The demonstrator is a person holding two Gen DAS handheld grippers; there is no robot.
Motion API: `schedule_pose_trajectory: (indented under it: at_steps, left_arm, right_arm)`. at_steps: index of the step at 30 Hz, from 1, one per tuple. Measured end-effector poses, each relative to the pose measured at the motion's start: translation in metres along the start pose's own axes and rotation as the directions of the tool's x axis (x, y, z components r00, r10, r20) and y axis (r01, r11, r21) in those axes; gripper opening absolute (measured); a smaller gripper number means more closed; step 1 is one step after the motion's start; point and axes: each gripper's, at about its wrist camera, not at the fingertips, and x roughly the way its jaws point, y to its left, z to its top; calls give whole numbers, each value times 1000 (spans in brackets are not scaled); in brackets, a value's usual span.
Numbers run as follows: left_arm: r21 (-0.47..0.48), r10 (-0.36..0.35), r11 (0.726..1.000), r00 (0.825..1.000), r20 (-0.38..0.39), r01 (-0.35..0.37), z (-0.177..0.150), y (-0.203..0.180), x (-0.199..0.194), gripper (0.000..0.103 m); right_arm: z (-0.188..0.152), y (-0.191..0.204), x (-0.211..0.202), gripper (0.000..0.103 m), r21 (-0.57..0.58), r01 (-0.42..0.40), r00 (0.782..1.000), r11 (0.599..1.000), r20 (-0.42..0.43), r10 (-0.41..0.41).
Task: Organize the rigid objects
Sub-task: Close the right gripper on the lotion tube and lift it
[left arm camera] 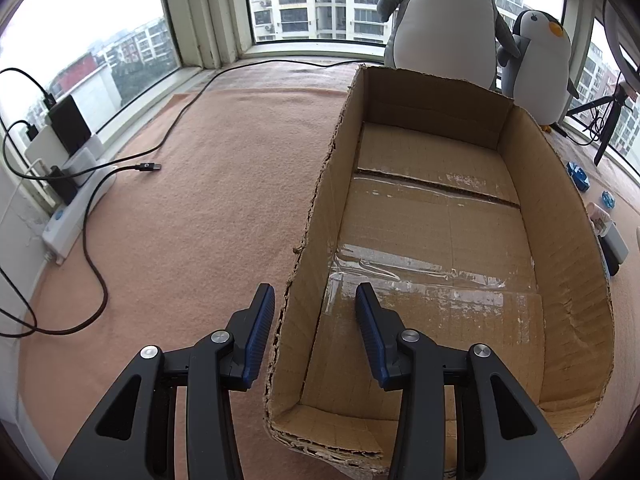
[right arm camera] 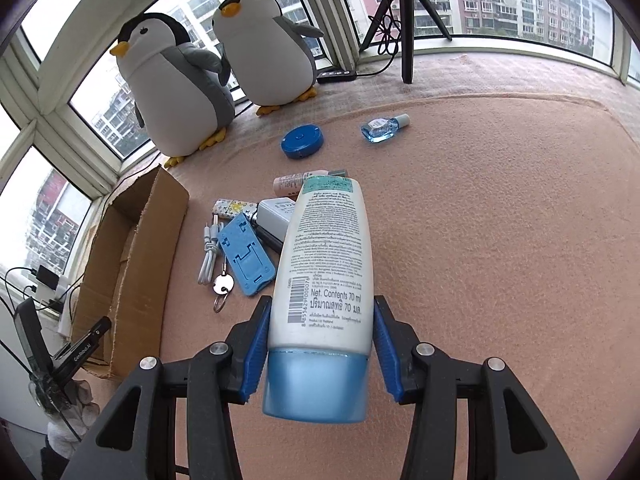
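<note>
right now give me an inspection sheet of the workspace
surface: pink felt-like mat
job's things: open brown cardboard box, inside bare; white lotion tube with blue cap
clutter: round blue case, small clear blue bottle, blue plastic stand, silver key
grippers: left hand-held gripper open astride box wall; right hand-held gripper shut on tube
cables: black cable; white coiled cable
surroundings: two plush penguins, black tripod, windows

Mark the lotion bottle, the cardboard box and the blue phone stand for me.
lotion bottle (right arm camera: 326,264): right wrist view, printed white body.
cardboard box (left arm camera: 440,236): left wrist view, bare inside floor.
blue phone stand (right arm camera: 246,258): right wrist view, flat face.
</note>
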Motion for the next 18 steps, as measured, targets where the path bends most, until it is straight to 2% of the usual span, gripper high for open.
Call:
schedule_pose_trajectory:
  at_steps: [9,18]
  left_arm:
    - [-2,-2,1000,1000,0,2,0,0,0,41]
    - [-6,-6,1000,1000,3,6,-1,0,0,41]
  right_arm:
    - [17,62,-18,44,-128,-77,995,989,49,84]
    - [15,151,5,44,-303,-150,987,941,14,162]
